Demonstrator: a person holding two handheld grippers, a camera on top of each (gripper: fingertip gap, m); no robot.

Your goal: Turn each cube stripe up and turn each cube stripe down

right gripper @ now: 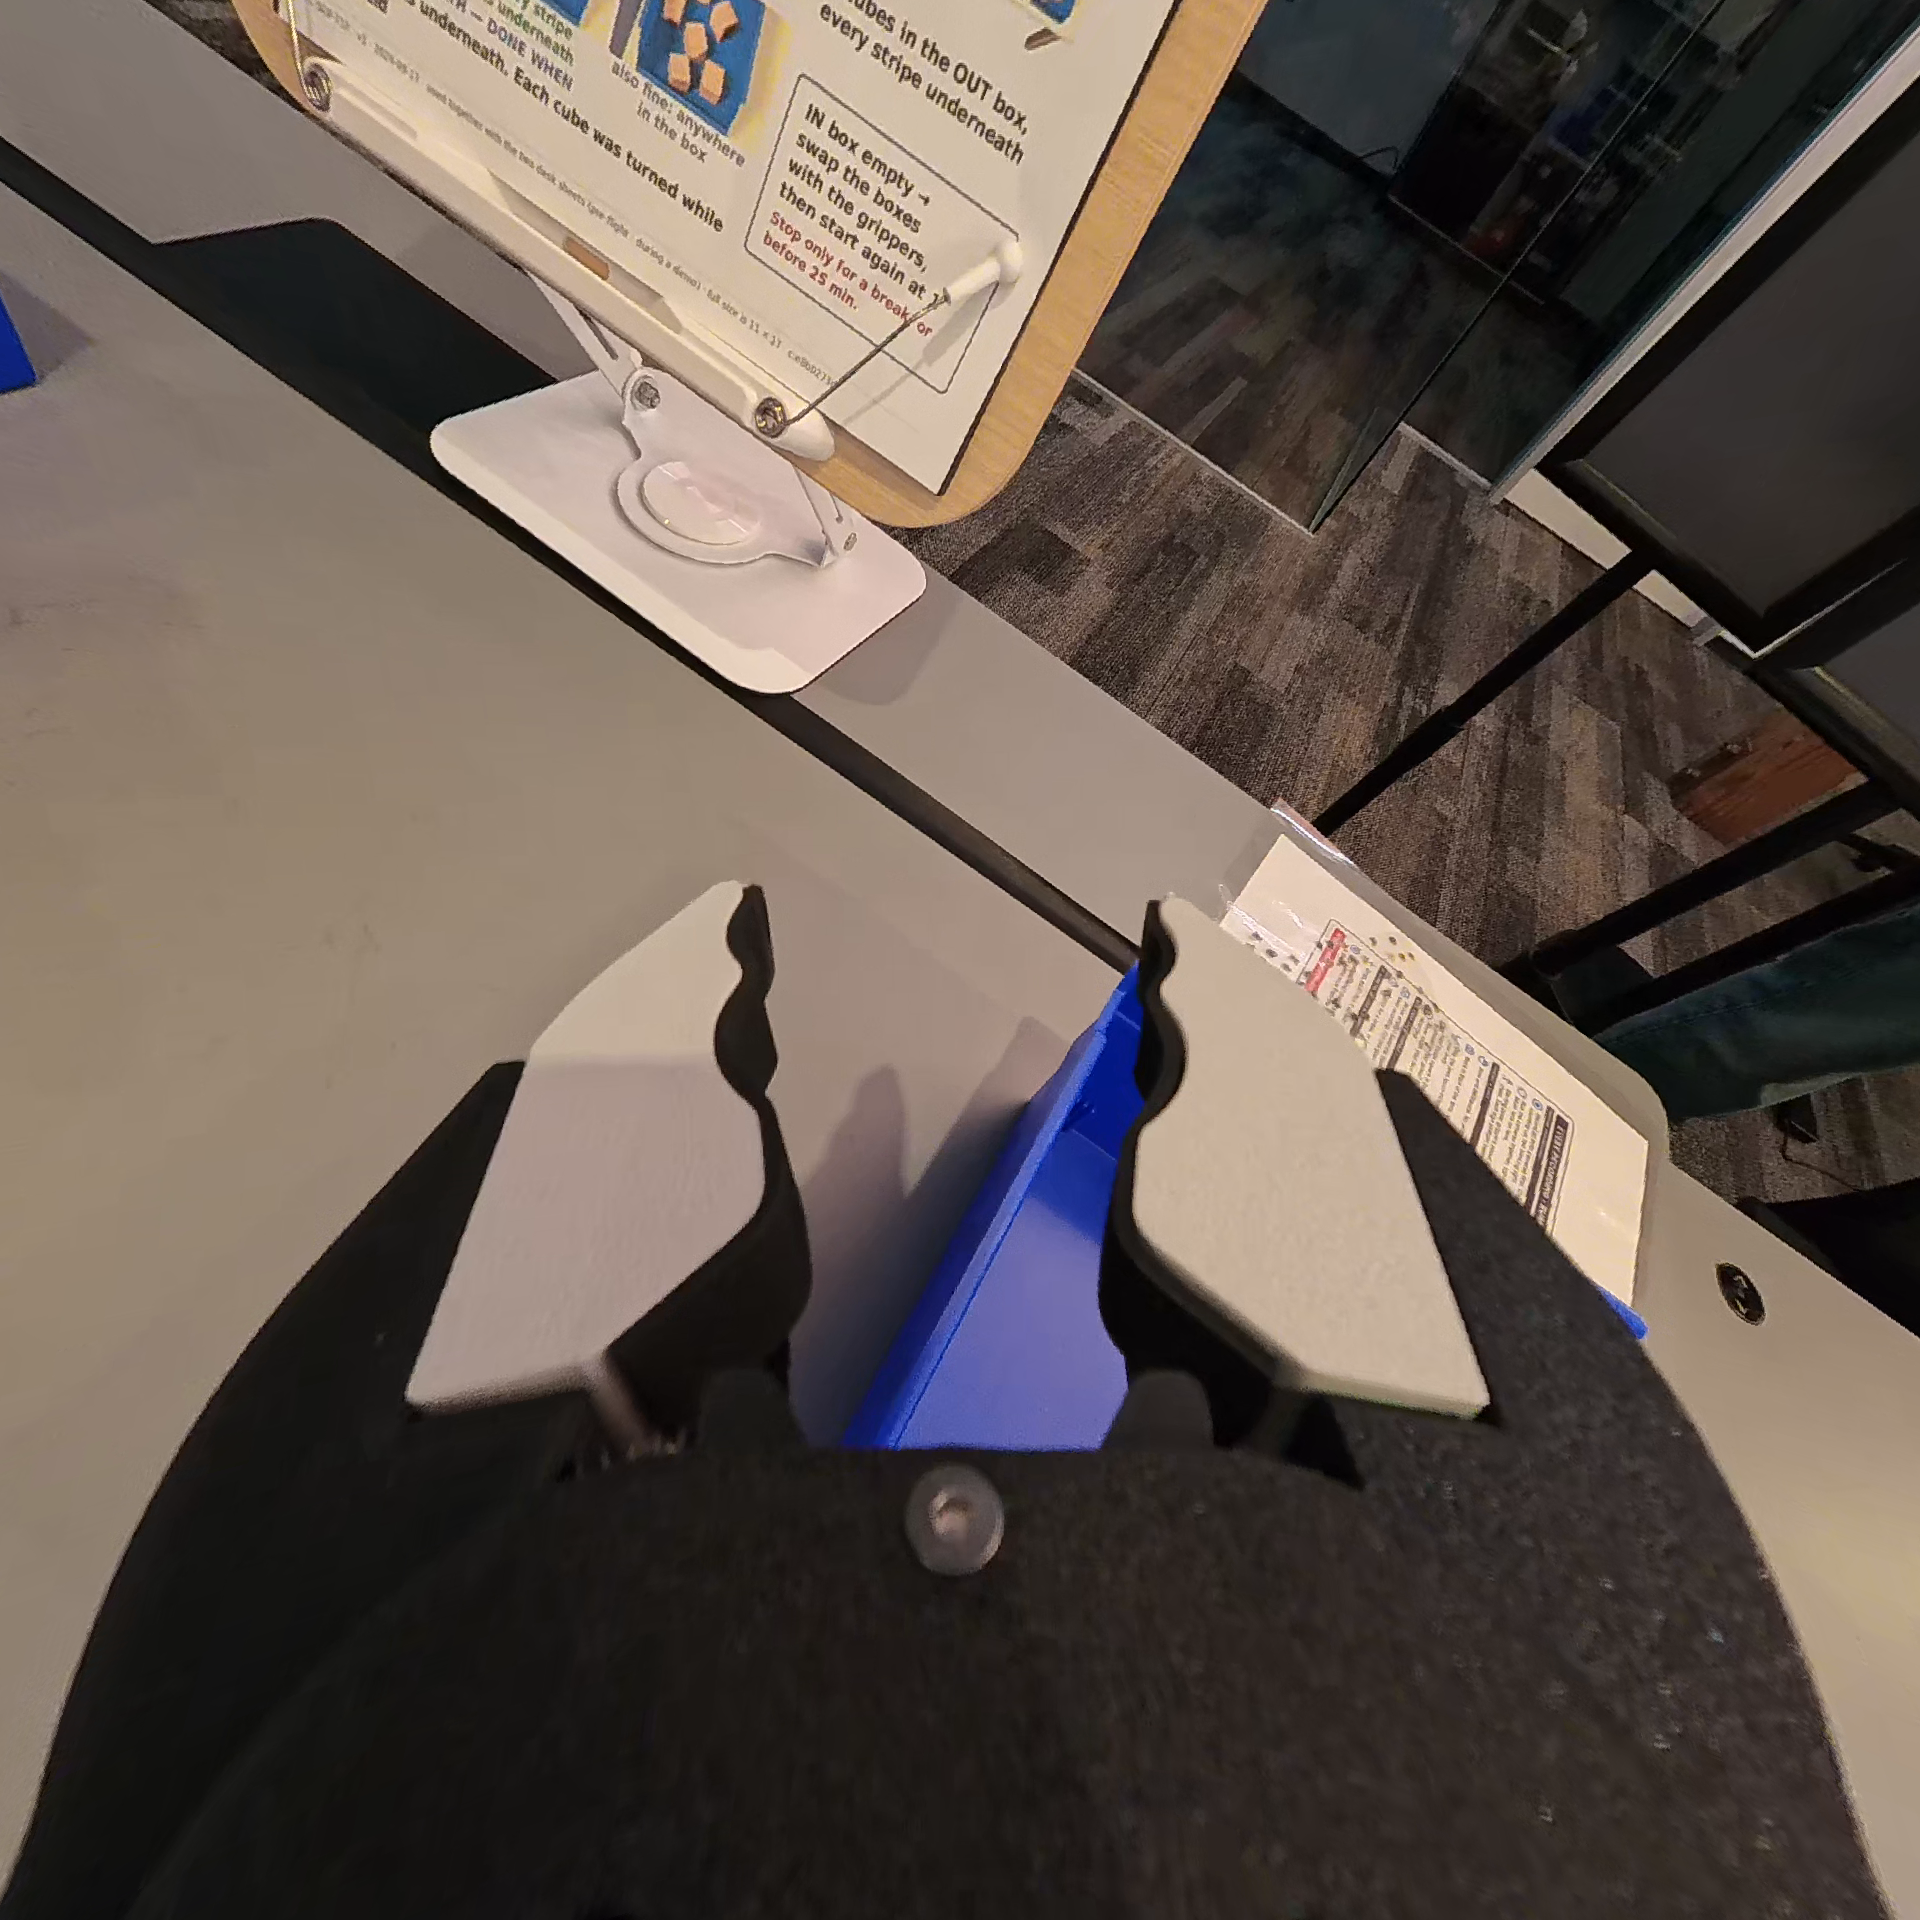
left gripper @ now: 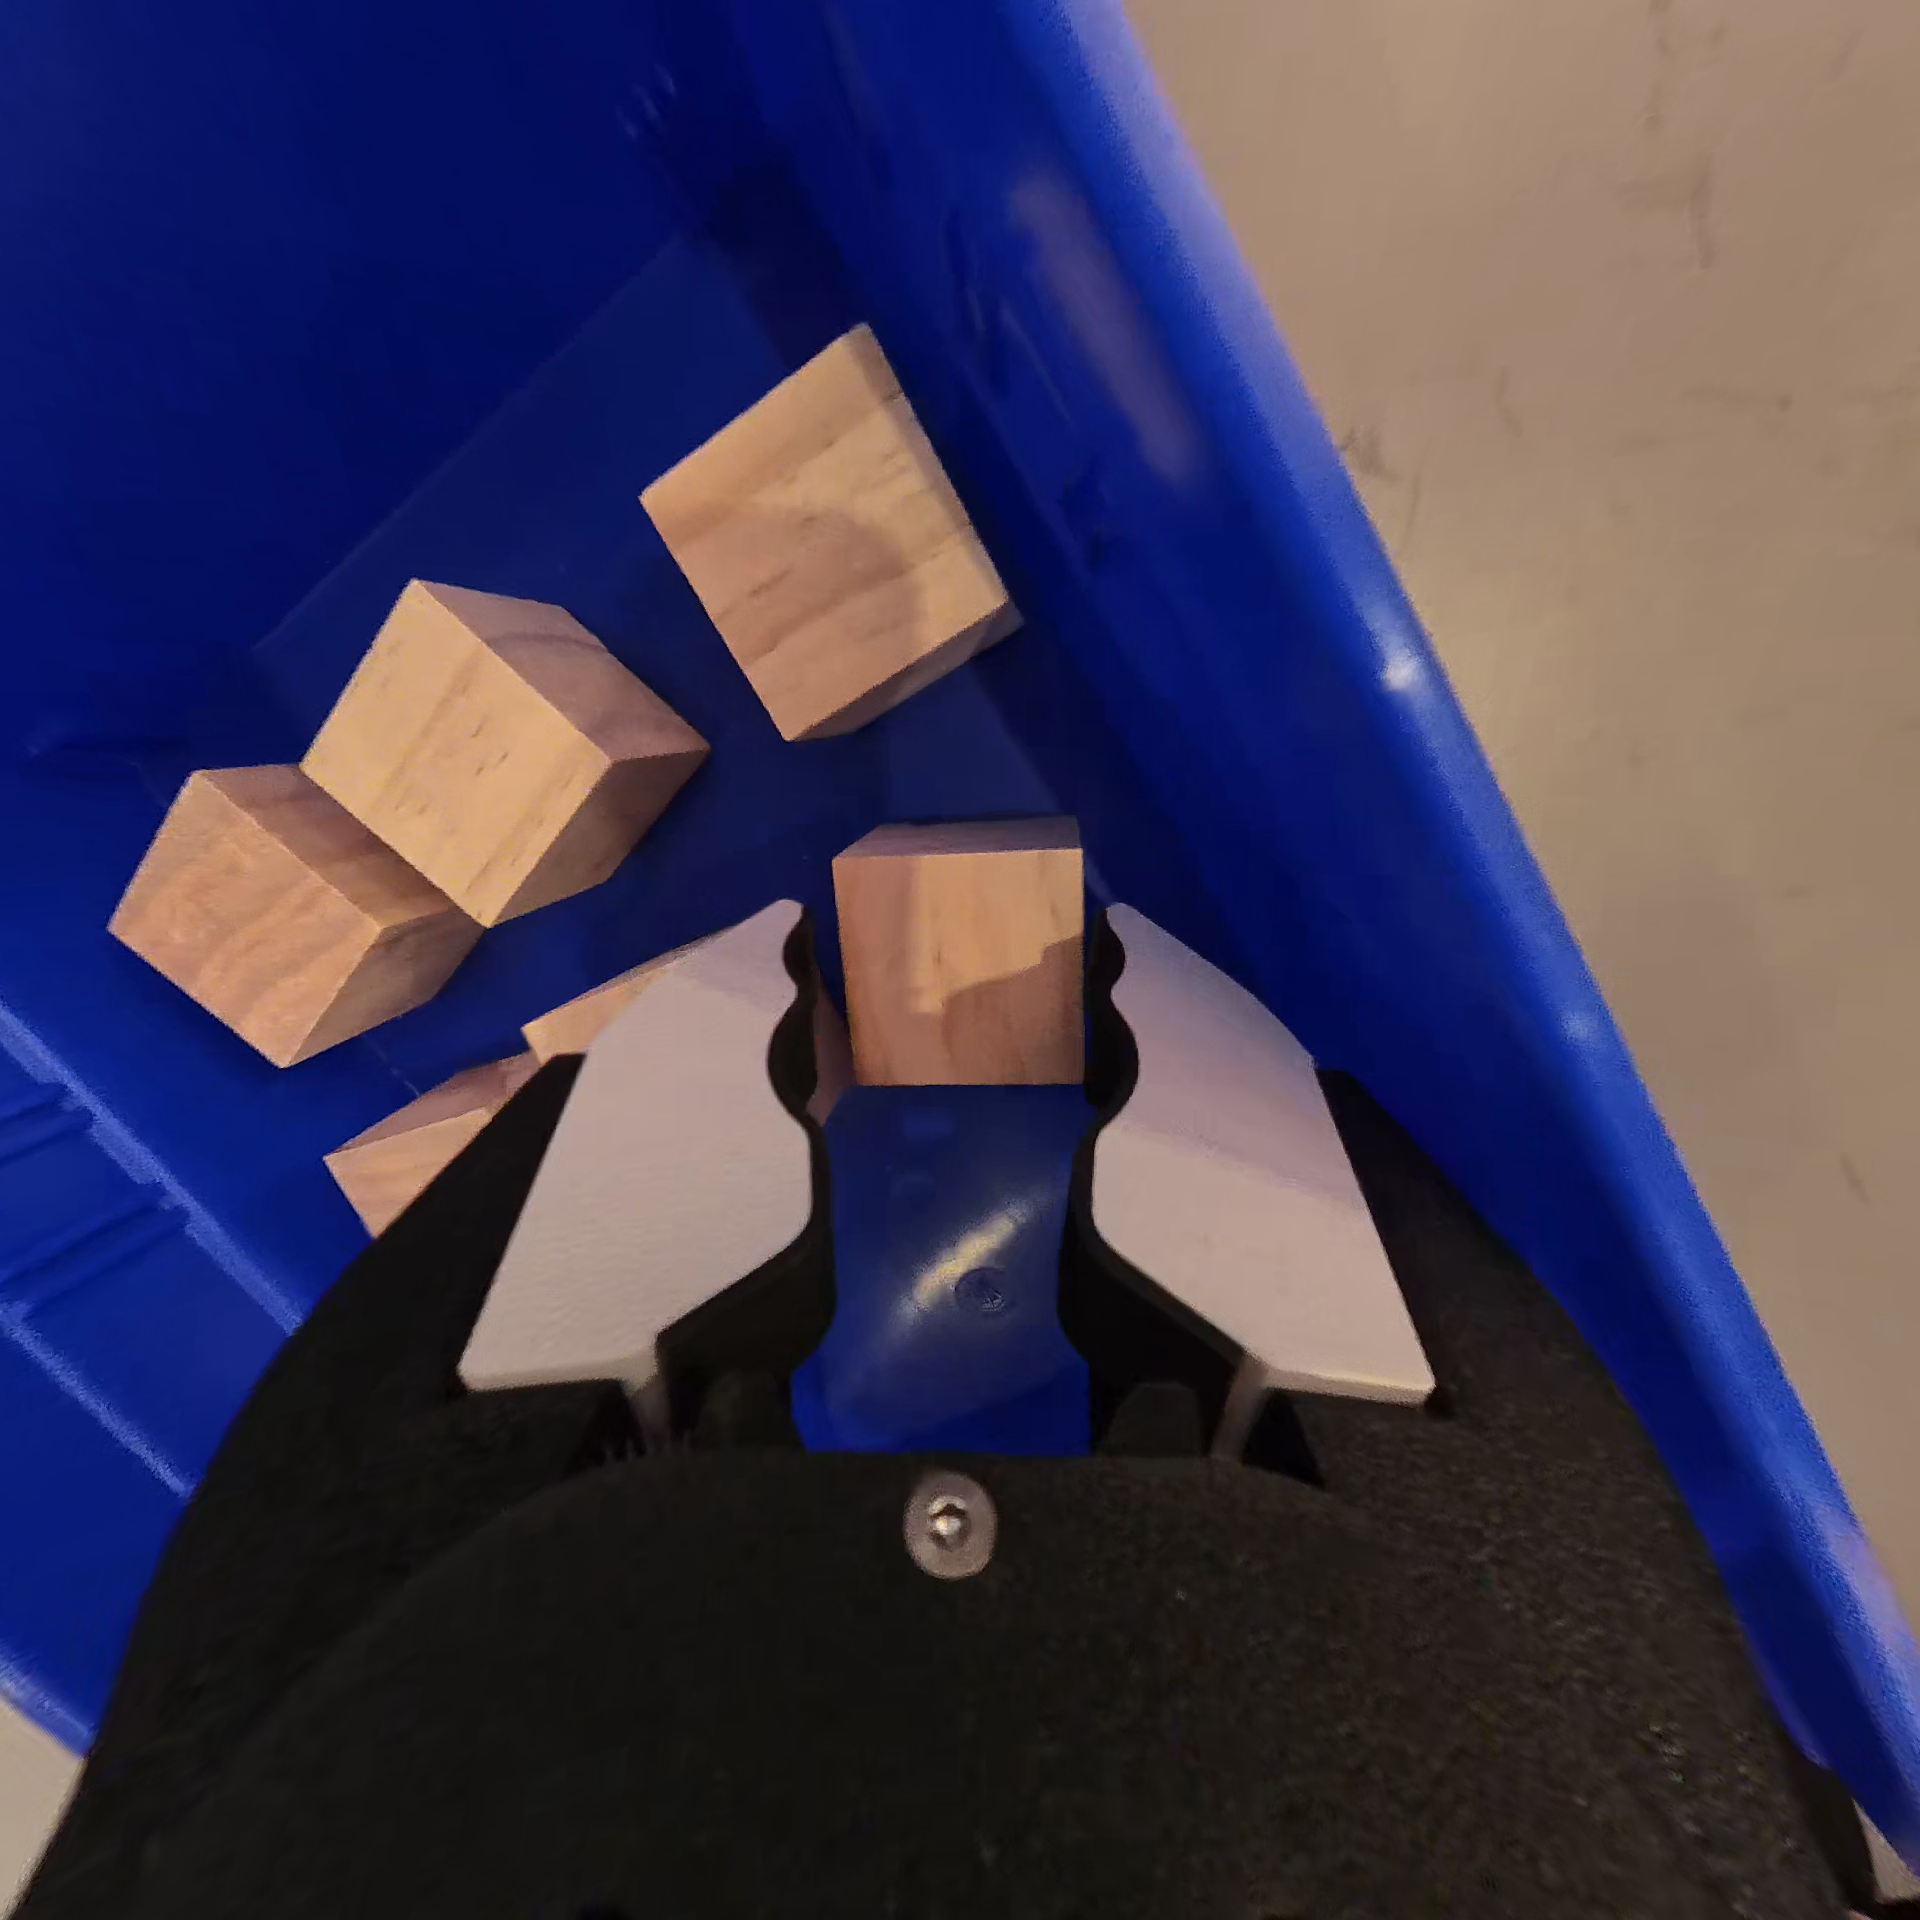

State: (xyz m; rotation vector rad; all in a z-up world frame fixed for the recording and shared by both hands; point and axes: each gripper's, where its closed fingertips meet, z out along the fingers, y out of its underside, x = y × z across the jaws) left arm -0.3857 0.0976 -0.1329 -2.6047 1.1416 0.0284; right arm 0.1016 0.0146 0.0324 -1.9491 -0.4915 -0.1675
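While the left gripper [left gripper: 951, 935] sits inside the deep blue plastic bin [left gripper: 1195, 644], its jaws are closed about cube-wide around one small pale wooden cube [left gripper: 956, 956]; contact on both sides looks likely, not certain. Three more plain wooden cubes [left gripper: 499, 748] lie loose on the bin floor, others part-hidden under the left finger. No stripe visible on any face. Cubes look light, rigid, smooth, probably a bit slippery; best taken across two flat opposite faces, mid-height. Right gripper [right gripper: 956, 914] hangs wide open, empty, over grey table [right gripper: 312, 831] beside a second blue bin [right gripper: 1018, 1247].
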